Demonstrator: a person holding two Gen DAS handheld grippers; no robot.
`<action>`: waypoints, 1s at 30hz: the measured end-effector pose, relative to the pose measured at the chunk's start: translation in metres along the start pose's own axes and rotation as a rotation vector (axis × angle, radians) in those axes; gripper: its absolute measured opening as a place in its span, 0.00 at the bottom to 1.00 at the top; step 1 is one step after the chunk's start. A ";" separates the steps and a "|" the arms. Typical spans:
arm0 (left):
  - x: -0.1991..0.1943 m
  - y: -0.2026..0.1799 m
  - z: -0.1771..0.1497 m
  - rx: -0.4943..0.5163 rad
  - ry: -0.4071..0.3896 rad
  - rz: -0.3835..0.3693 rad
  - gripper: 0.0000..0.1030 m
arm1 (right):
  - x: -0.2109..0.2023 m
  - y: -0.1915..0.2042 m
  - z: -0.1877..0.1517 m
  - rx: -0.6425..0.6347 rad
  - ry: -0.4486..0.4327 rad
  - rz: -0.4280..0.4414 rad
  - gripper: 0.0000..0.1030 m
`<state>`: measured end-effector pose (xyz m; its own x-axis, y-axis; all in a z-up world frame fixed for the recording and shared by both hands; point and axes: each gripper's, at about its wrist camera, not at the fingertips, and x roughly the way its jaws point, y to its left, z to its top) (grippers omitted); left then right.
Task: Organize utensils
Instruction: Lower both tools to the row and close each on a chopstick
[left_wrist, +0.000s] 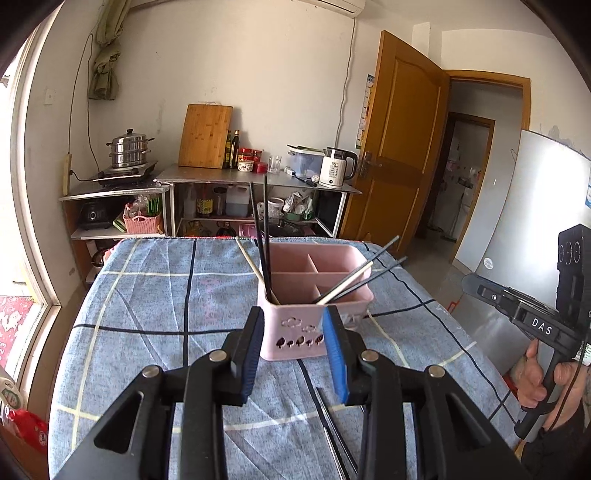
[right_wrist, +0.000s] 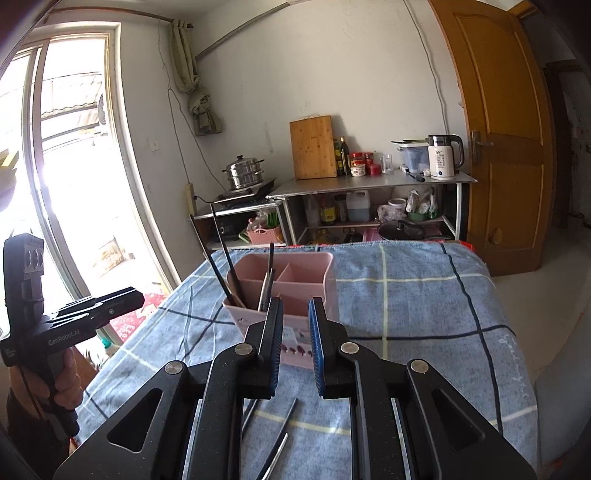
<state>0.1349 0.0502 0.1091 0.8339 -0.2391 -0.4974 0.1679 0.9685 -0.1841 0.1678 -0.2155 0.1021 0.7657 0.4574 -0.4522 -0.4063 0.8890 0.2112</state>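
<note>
Loose chopsticks (right_wrist: 286, 421) are seen on the desk (right_wrist: 424, 314) just below the right gripper (right_wrist: 295, 347), long axes running away; both grippers' fingers are spread, empty; the pink caddy (left_wrist: 314, 295) lies ahead.

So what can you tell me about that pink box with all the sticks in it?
The pink box looks like plastic, open on top, with inner walls splitting it into compartments. Its front has cut-out clouds and little tree shapes. It stands upright on the blue checked cloth. Dark chopsticks and a pale one stand in its near compartments, leaning out over the rim. Neither gripper touches it; both hover open in front of it.
</note>
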 end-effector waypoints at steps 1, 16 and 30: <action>0.001 -0.002 -0.007 0.002 0.011 -0.004 0.33 | -0.001 -0.002 -0.006 0.005 0.010 0.000 0.14; 0.038 -0.016 -0.071 -0.027 0.197 -0.047 0.33 | 0.018 -0.012 -0.063 0.059 0.160 0.007 0.14; 0.072 -0.032 -0.118 0.000 0.372 -0.021 0.33 | 0.066 0.003 -0.118 0.032 0.373 0.002 0.14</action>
<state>0.1279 -0.0067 -0.0207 0.5822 -0.2684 -0.7674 0.1833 0.9630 -0.1978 0.1582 -0.1851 -0.0291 0.5285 0.4248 -0.7350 -0.3873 0.8911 0.2365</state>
